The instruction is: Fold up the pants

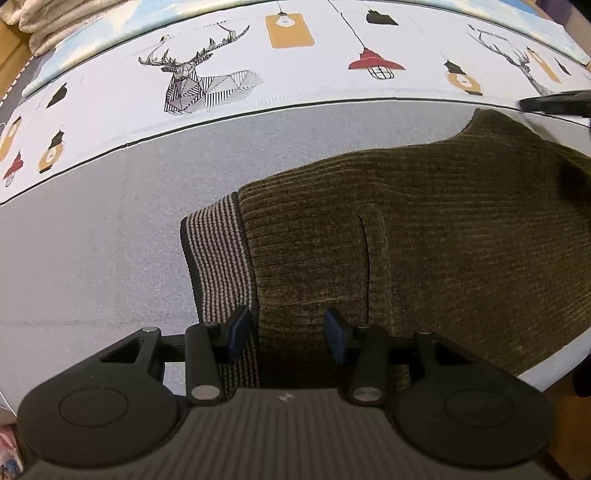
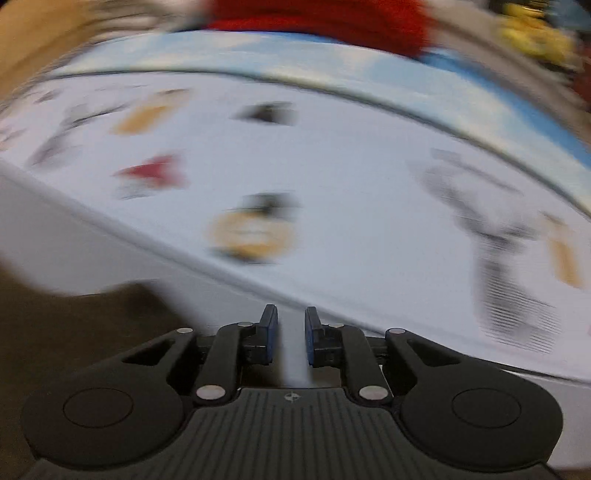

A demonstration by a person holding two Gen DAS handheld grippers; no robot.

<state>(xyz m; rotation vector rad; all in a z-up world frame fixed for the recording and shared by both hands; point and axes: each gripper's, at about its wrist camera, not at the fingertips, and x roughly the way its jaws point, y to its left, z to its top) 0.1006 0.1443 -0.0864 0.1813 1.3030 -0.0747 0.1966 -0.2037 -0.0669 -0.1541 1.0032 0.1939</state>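
We see a grey worktop [image 1: 92,229] whose far half is covered by a white cloth [image 1: 314,77] printed with geometric deer, hanging lamps and bulbs, and edged in sky blue. Past the worktop's far left corner lies a pale, fluffy heap of fabric [image 1: 55,22], with brown floor at the frame's edges. The olive corduroy pants [image 1: 424,236] lie on the grey part, toward the near right, their striped waistband [image 1: 218,258] facing left. Our left tongs [image 1: 288,332] stand apart, low over the near edge of the pants beside the waistband. The right wrist view is badly blurred: our right tongs [image 2: 290,332] show a narrow gap with nothing between, over the printed cloth, with something red [image 2: 317,18] beyond.
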